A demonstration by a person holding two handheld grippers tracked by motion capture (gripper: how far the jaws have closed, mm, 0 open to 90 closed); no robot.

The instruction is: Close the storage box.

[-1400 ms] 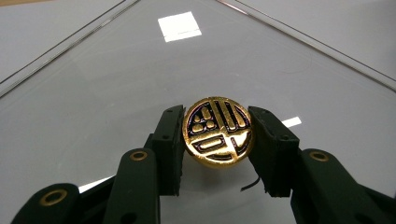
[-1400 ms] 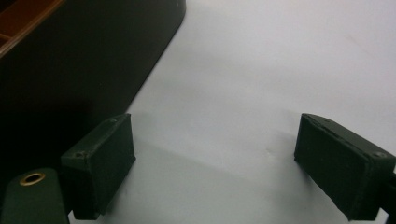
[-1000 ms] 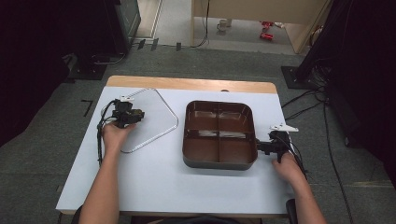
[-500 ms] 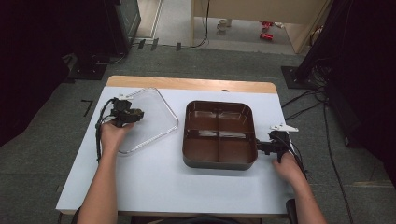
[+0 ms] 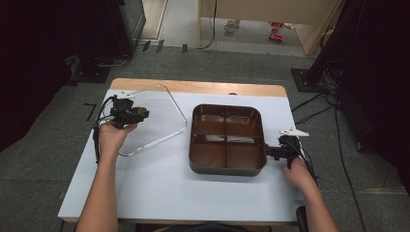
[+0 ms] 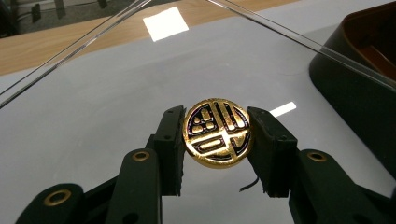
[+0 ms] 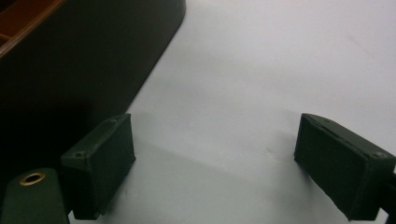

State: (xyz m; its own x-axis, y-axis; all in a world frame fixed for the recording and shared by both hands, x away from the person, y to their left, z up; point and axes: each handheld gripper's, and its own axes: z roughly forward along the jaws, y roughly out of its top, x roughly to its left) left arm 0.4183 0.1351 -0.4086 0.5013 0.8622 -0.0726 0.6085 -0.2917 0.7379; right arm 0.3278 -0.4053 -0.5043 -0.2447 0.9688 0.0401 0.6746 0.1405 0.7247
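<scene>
A clear square lid [image 5: 159,118] with a round gold knob [image 6: 218,132] is held over the left half of the white table [image 5: 159,193]. My left gripper [image 5: 140,114] is shut on that knob, one black pad [image 6: 170,140] on each side. The lid's pane [image 6: 116,79] stretches ahead of the jaws, slightly tilted. A dark brown tray [image 5: 227,169] with four compartments sits at the centre right, holding nothing. My right gripper [image 5: 268,151] rests at the tray's right wall [image 7: 70,60], jaws wide open over bare table in the right gripper view [image 7: 215,154].
A wooden strip [image 5: 212,88] runs along the table's far edge. Cables [image 5: 319,111] lie on the grey floor to the right, and dark stands [image 5: 96,43] rise at the back left. The person's forearms come in from the near edge.
The left hand has raised the clear lid a little by its knob, and the lid's far edge sits higher. The right hand and the tray have stayed put.
</scene>
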